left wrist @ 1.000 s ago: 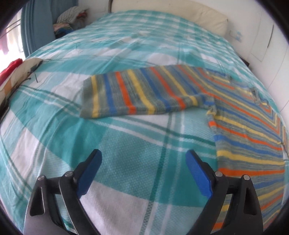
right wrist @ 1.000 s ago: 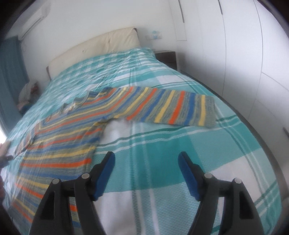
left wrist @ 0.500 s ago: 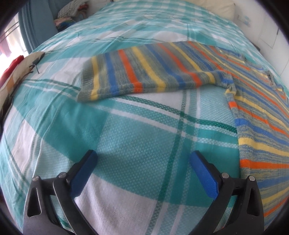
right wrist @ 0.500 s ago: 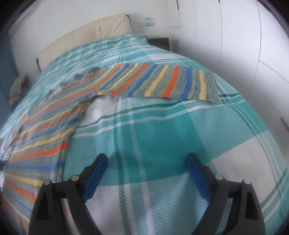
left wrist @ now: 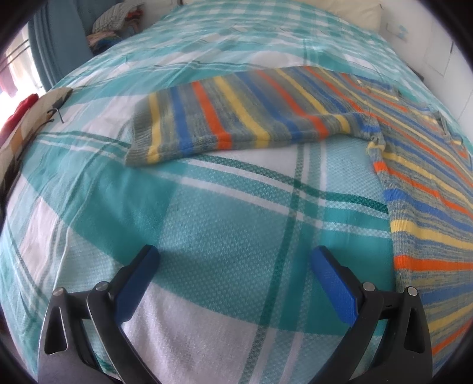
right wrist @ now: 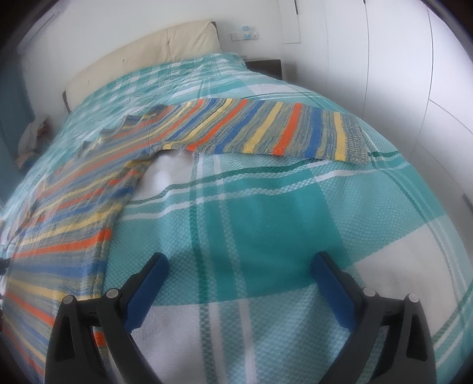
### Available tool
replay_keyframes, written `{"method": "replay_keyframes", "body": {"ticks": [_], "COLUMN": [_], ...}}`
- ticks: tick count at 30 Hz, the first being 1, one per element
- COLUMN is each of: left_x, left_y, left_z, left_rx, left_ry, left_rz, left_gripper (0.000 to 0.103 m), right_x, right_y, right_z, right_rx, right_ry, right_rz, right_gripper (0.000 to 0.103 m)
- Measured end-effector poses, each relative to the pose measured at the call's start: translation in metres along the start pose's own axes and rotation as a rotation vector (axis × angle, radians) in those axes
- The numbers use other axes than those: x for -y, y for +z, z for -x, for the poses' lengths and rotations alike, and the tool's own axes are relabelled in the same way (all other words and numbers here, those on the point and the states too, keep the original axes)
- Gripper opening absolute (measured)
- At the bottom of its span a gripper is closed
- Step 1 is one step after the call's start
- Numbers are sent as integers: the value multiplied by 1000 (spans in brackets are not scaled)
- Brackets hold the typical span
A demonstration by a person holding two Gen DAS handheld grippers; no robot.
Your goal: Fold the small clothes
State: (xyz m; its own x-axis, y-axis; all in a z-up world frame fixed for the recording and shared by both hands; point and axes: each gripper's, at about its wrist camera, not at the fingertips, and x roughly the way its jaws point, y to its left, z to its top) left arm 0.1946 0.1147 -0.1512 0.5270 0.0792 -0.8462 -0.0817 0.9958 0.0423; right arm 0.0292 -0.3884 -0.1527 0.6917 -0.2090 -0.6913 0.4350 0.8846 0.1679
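A knitted sweater with grey ground and stripes of orange, yellow and blue (left wrist: 419, 165) lies spread flat on a bed covered by a teal and white checked bedspread (left wrist: 224, 224). In the left wrist view its body runs down the right-hand side of the bed, and one sleeve (left wrist: 236, 118) stretches out sideways toward the left edge, its ribbed cuff ending short of that edge. In the right wrist view the body (right wrist: 77, 218) lies along the left side, and the other sleeve (right wrist: 266, 133) reaches toward the right edge of the bed, with its cuff close to that edge.

The left claw (left wrist: 233, 260) hangs over bare bedspread near the foot edge of the bed, below the outstretched sleeve and just beside the sweater's side hem. Its blue-padded fingers (left wrist: 139, 283) stand spread to their widest, with nothing but bedspread between them.

The right claw (right wrist: 239, 265) hovers likewise over bare bedspread, below the other sleeve and just to the right of the sweater's body. Its jaws have just been opening and now stand wide apart, holding nothing; only the checked cloth shows between them.

At the head of the bed stands a cream padded headboard (right wrist: 153, 50). White wardrobe doors (right wrist: 399, 76) line the wall past the bed's right edge. A heap of clothes (left wrist: 115, 23) lies beyond the far left corner.
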Motion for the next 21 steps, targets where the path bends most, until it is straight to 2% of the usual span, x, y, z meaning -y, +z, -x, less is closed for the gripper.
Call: {"method": "replay_keyframes", "body": {"ticks": [17,21], "left_x": [-1,-1], "left_y": [-3,-2], "left_z": [3,12], "left_rx": [6,31], "left_ry": [-15,-31], "left_rz": [-14,-6], "left_gripper": [103,102], "right_x": [-2,-2], "right_y": [-1,-1], "right_z": [0,-1], "right_rx": [-2,-3], "right_ry": [-3,-3], "right_rz": [7,10], "right_gripper": [99,100]}}
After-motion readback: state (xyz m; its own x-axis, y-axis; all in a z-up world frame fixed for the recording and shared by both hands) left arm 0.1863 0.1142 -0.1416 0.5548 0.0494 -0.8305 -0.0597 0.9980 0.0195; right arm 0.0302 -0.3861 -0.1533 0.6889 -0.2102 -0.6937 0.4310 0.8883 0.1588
